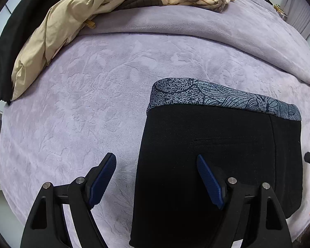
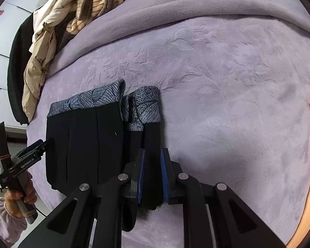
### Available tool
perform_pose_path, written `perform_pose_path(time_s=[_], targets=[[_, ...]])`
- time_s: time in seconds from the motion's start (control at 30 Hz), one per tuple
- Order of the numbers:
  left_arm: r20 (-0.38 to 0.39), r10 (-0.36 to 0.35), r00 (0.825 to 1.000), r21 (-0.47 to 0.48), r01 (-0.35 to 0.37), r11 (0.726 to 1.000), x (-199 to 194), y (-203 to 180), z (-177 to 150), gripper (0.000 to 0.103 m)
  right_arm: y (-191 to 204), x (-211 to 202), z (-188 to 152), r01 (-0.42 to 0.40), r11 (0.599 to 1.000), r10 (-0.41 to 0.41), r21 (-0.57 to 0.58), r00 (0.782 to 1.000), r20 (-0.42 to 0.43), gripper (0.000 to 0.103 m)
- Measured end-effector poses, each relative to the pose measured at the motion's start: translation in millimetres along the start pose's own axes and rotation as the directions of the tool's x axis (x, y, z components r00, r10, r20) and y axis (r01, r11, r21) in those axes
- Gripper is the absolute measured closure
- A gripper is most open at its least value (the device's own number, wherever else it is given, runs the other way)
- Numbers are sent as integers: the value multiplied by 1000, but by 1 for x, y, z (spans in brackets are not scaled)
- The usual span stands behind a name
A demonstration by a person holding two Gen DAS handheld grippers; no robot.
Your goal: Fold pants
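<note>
Two handheld grippers work one pair of black pants lying folded on a lilac blanket with the patterned blue-grey waistband on the far side. The right gripper is clamped on a narrow raised fold at the pants' right edge, apparently to lift that side over for the next fold. The left gripper, fingers spread apart and holding nothing, straddles the pants' left edge, seemingly poised to take the matching grip. Beyond the pants, toward the far left, lies one loose heap of clothes, with a beige jacket clear of the folding area.
</note>
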State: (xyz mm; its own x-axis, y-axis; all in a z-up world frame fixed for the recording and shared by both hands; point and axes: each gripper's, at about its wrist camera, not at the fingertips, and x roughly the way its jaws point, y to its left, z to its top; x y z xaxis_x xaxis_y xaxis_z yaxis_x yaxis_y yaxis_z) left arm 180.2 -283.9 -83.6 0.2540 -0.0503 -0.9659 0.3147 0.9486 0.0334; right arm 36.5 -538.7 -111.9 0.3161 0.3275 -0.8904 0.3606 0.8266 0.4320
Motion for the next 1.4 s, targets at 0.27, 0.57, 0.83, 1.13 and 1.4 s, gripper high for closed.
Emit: perform_pose_path(time_s=[0.27, 0.57, 0.83, 1.13, 1.4], targets=[[-21, 17, 1000, 11, -16, 1000, 3, 0, -1, 0, -10, 2, -16, -2, 999, 3, 45, 1000, -22, 53], [-96, -241, 966, 11, 243, 970, 14, 35, 13, 0, -24, 10, -14, -206, 977, 209, 55, 976, -58, 24], [-209, -490, 847, -43, 492, 869, 39, 53, 15, 0, -45, 34, -14, -431, 896, 441, 108, 893, -93, 22], [-212, -434, 875, 37, 451, 892, 52, 12, 14, 0, -33, 76, -2, -464, 881, 473, 91, 868, -150, 19], [-134, -441, 888, 40, 449, 893, 16, 2, 7, 42, -10, 53, -8, -459, 880, 471, 123, 877, -93, 64]])
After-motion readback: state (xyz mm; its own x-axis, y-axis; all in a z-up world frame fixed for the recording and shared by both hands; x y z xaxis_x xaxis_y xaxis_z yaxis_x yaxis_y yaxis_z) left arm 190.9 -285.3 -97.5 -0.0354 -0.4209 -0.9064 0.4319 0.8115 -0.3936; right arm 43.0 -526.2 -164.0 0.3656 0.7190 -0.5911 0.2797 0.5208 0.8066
